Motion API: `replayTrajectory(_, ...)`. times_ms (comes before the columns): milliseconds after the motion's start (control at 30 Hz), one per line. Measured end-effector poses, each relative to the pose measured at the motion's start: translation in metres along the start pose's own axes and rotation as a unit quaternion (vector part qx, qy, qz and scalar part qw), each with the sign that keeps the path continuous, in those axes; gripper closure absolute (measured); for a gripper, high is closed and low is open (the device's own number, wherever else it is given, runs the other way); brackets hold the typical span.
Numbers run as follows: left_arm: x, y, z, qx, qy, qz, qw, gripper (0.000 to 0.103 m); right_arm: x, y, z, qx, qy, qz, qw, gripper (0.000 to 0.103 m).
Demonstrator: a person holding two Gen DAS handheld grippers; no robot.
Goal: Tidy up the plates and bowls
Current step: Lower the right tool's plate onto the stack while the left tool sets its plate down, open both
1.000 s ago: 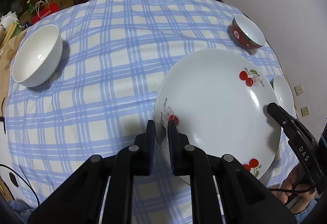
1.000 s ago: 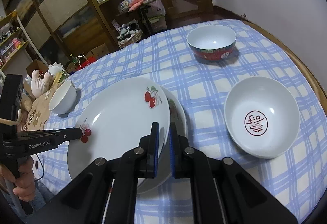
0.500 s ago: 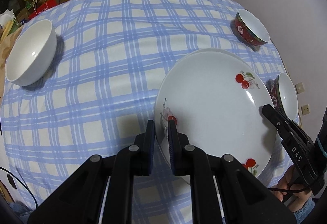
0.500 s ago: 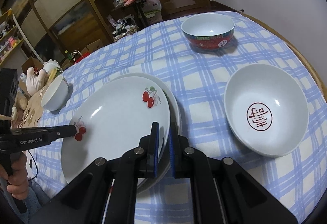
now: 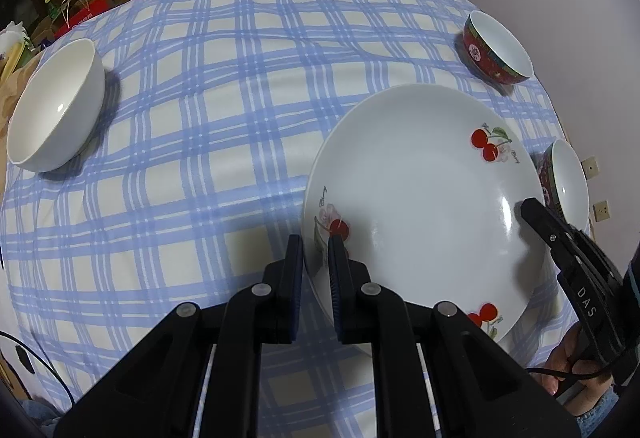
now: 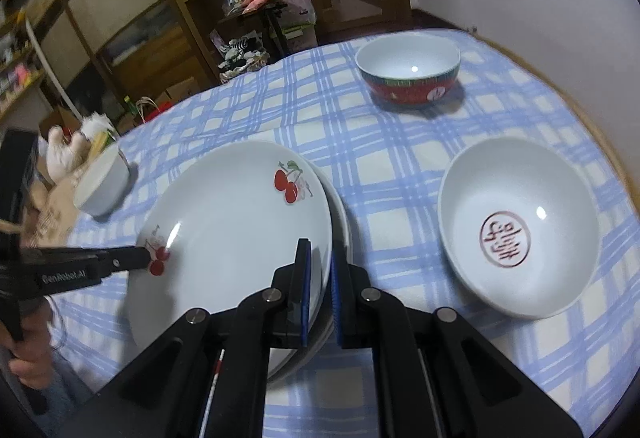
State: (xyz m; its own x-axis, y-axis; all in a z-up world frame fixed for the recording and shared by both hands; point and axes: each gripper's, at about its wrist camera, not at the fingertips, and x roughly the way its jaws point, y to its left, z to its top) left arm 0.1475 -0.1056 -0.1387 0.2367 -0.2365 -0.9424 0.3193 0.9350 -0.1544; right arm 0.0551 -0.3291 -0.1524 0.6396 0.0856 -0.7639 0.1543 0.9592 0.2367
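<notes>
Together, the left gripper point(image 5: 316, 242) and right gripper point(image 6: 320, 258) each have jaws clamped on opposite rims of the cherry plate point(image 5: 420, 198) above another plate point(image 6: 340, 206).

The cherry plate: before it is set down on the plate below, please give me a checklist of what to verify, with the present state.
1. Left gripper jaws clamp the cherry plate rim: ok.
2. Right gripper jaws clamp the opposite rim: ok.
3. Second plate lies under it: ok.
4. Rims aligned with second plate: cannot tell.
5. Stamped bowl stands apart: ok.
6. Red bowl stands apart: ok.
</notes>
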Motion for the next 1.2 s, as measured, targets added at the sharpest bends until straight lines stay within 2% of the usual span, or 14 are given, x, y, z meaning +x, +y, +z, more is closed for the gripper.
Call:
replayTrajectory(133,0.001,-0.001,0.000,0.004,0.000,0.004,1.0000,0.091,-0.002,0.008,-0.001,-0.030,-0.007,-0.025,0.999,0.093)
replayTrajectory(433,0.001,-0.003,-0.001,0.015,0.002,0.009,0.9998,0.091,-0.002,0.001,0.000,-0.011,-0.006,-0.011,1.000,0.093)
replayTrajectory(533,0.003,-0.007,0.000,0.026,0.005,0.006,0.9996,0.085,-0.002,0.002,0.000,-0.013,-0.009,-0.019,1.000,0.093)
replayTrajectory(700,0.003,-0.013,0.000,0.046,-0.006,0.017,0.9988,0.084,0.000,0.008,0.000,-0.044,-0.011,-0.062,0.997,0.093)
replayTrajectory(833,0.002,-0.012,-0.001,0.043,-0.008,0.015,0.9989,0.083,-0.001,0.004,0.000,-0.026,-0.007,-0.047,0.999,0.093)
replayTrajectory(1200,0.000,0.005,-0.005,0.021,-0.012,0.017,0.9996,0.078,-0.005,0.005,-0.003,-0.021,-0.002,-0.054,0.998,0.090)
